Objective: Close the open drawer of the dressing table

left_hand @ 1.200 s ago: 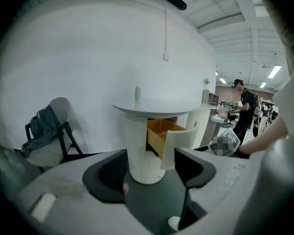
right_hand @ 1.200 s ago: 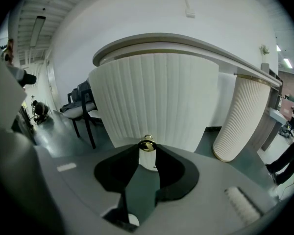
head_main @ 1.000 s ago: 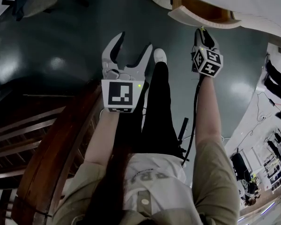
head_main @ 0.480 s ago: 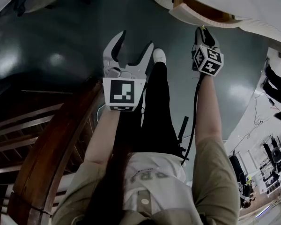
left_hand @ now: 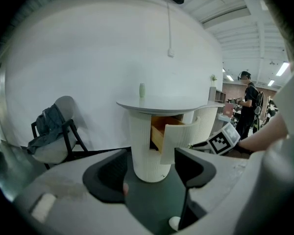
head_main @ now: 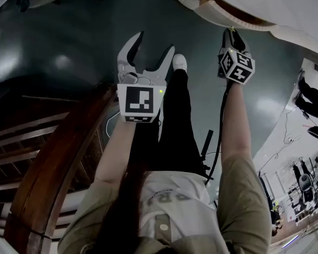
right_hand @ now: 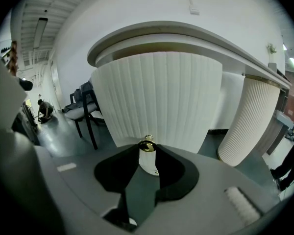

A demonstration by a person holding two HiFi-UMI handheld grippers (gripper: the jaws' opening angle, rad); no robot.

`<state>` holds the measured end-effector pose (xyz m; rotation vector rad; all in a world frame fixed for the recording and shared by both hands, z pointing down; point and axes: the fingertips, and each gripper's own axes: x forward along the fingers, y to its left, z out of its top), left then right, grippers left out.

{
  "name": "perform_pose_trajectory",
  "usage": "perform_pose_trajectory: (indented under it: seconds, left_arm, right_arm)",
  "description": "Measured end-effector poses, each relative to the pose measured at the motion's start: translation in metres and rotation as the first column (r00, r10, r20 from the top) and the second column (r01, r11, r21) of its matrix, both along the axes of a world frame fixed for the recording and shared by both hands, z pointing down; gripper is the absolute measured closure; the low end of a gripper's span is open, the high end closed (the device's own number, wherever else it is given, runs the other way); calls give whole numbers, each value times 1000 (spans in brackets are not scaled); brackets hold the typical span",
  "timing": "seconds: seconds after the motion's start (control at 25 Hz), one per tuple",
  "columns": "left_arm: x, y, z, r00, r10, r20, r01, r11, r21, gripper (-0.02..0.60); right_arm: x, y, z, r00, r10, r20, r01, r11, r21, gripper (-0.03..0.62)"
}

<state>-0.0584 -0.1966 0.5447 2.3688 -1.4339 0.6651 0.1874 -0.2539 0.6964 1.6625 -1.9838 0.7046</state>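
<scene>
Brass drawer knob [right_hand: 147, 144] clenched by right gripper [right_hand: 147, 149] | left gripper [left_hand: 152, 161] agape, empty | chair [left_hand: 63, 109] near dressing table [left_hand: 139, 141]

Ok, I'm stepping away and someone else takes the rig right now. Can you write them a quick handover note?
The left gripper is open and empty, held in the air short of the dressing table.
The right gripper is shut on the gold knob of the drawer.
The drawer stands pulled out, with its wooden inside showing under the dressing table's top.
Done: the knob is gripped.
Left: push the drawer in until its ribbed front sits flush, then let go.
</scene>
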Motion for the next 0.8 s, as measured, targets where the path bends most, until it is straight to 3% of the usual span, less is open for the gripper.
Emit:
perform_pose_trajectory:
  seconds: [0.8]
  left_arm:
    - [-1,-7,5,999,-49,10,50,999,-12,264]
  right_arm:
    - [-1,-34,3,1000,10,19,-10,1000,-6,487]
